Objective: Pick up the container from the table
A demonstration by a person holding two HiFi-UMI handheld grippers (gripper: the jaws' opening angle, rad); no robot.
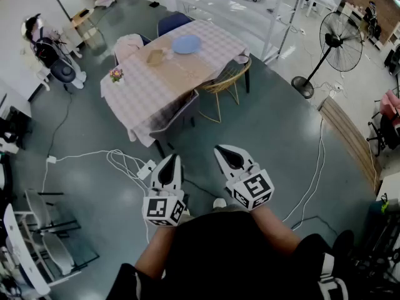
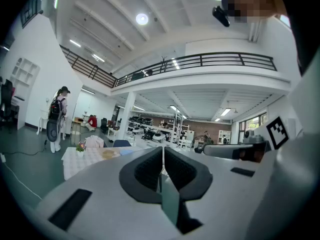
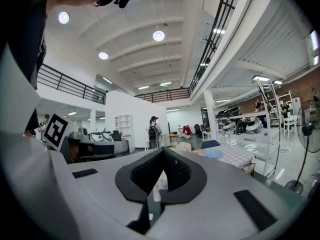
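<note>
Far ahead in the head view stands a table [image 1: 140, 95] with a checked cloth. On it lie a pale blue round dish [image 1: 185, 44], a tan shallow container [image 1: 155, 56] and a small flower pot [image 1: 116, 75]. My left gripper [image 1: 172, 159] and right gripper [image 1: 220, 149] are held side by side in front of the person's body, well short of the table, both shut with nothing in them. The left gripper view has its jaws [image 2: 162, 156] pressed together, with the table [image 2: 75, 161] small at the left. In the right gripper view the gripper [image 3: 162, 160] is shut too, and the blue dish [image 3: 214, 154] shows at the right.
Chairs ring the table: a blue one [image 1: 172, 22] behind, a wicker one [image 1: 226, 83] at the right, a grey one [image 1: 180, 114] in front. White cables and a power strip [image 1: 146, 168] lie on the floor between me and the table. A standing fan [image 1: 340, 42] is at the right. A person with a backpack [image 2: 58, 118] stands far left.
</note>
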